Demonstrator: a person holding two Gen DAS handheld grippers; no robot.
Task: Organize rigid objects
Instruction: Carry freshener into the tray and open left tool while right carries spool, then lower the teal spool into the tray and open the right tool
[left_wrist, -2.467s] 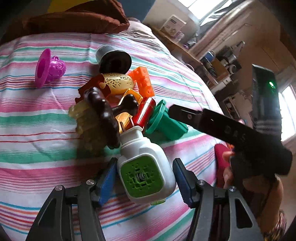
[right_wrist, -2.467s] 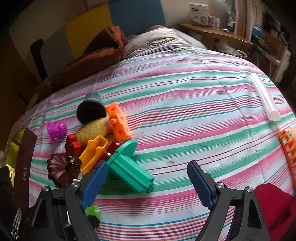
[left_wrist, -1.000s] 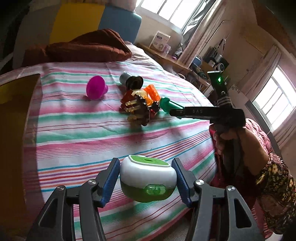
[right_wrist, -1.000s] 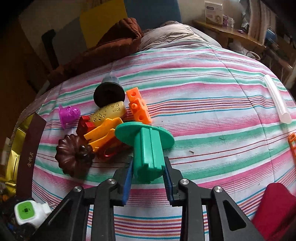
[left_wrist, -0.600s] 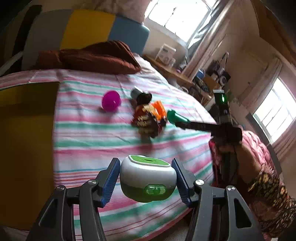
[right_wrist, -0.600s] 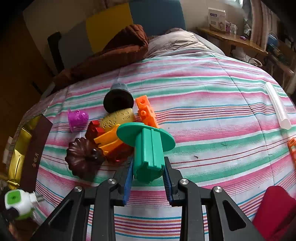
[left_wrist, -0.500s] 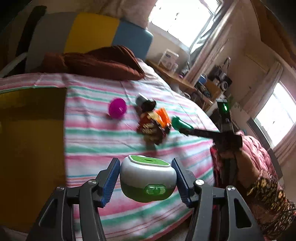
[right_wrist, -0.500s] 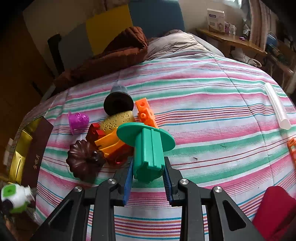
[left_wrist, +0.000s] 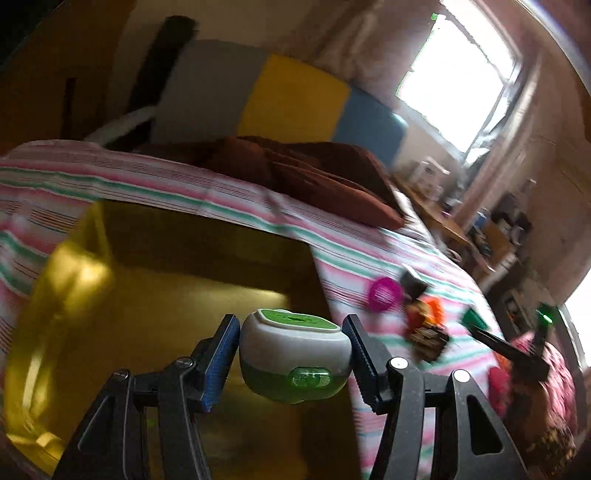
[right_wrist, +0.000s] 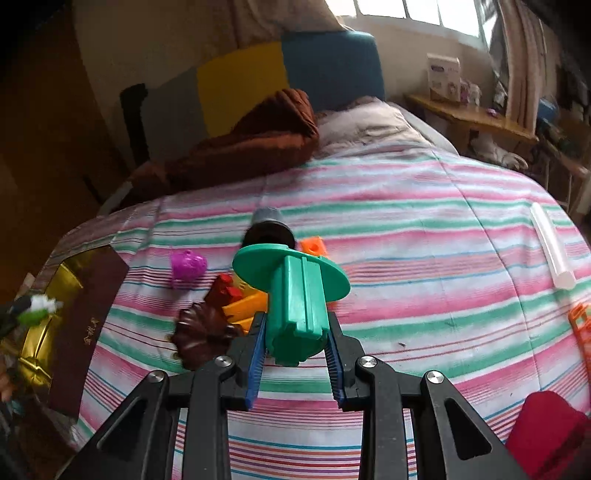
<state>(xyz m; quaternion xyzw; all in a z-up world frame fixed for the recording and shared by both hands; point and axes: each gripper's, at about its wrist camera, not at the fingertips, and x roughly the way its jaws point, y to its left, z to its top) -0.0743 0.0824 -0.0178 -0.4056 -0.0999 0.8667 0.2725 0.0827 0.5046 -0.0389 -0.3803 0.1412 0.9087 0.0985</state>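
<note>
At about nine o'clock in the right wrist view, the gold box (right_wrist: 35, 354) lies at the edge of the bed (right_wrist: 424, 258), its dark maroon lid (right_wrist: 86, 325) leaning beside it. The left tool (left_wrist: 290, 363) hangs over the box's shiny gold inside (left_wrist: 147, 295), its blue pads pinching the white and green toy (left_wrist: 294, 357) on both sides; the toy sits clear of the box floor.

Toward the centre, a heap of playthings rests on the striped cover: a purple toy (right_wrist: 187, 266) at ten o'clock from the right tool, a dark brown fluted mould (right_wrist: 201, 334) just left of it, a red block (right_wrist: 225, 290), a yellow-orange piece (right_wrist: 245, 304), a dark round cup (right_wrist: 269, 230) at twelve o'clock, and an orange block (right_wrist: 313, 246) beside it.

The right tool (right_wrist: 296, 352) is pressed tight on the stem of the green flanged piece (right_wrist: 295, 295), held above the heap.

At three o'clock a white tube (right_wrist: 552, 247) lies well apart, with an orange rack (right_wrist: 581, 325) at the frame's edge.
</note>
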